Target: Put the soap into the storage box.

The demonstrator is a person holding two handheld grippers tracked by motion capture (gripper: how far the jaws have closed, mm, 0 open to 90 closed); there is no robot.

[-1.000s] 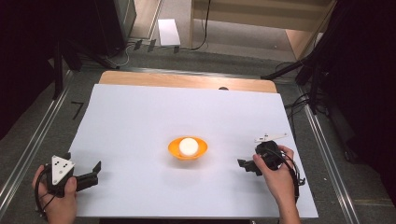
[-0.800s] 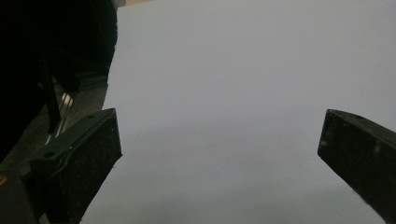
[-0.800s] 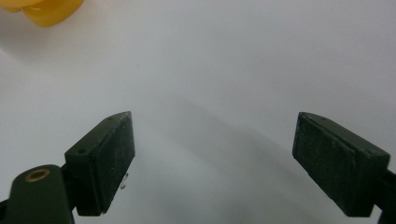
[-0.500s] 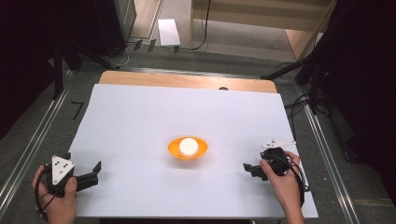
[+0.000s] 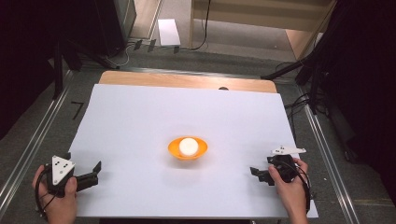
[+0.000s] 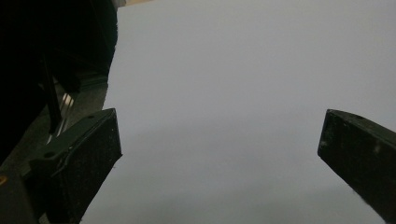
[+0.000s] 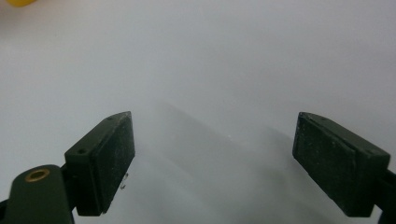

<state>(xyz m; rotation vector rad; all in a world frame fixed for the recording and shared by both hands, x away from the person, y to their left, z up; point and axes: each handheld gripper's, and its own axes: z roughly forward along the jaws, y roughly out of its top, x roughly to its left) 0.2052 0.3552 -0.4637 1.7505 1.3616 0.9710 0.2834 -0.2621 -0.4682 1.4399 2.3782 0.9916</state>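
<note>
An orange bowl sits near the middle of the white sheet with a white round object inside it. My left gripper rests at the sheet's near left corner, open, with nothing between its jaws; in its own view the left gripper looks over bare sheet. My right gripper lies at the near right, held by a hand, open and empty. In the right gripper view the right gripper hangs over the sheet, and a sliver of the orange bowl shows at the top left.
The sheet covers a wooden table whose far edge is bare. Metal rails run along both sides. Cables and dark stands crowd the floor at the right and far left.
My right gripper has drawn back toward the near right edge, away from the bowl. The left gripper has stayed put.
</note>
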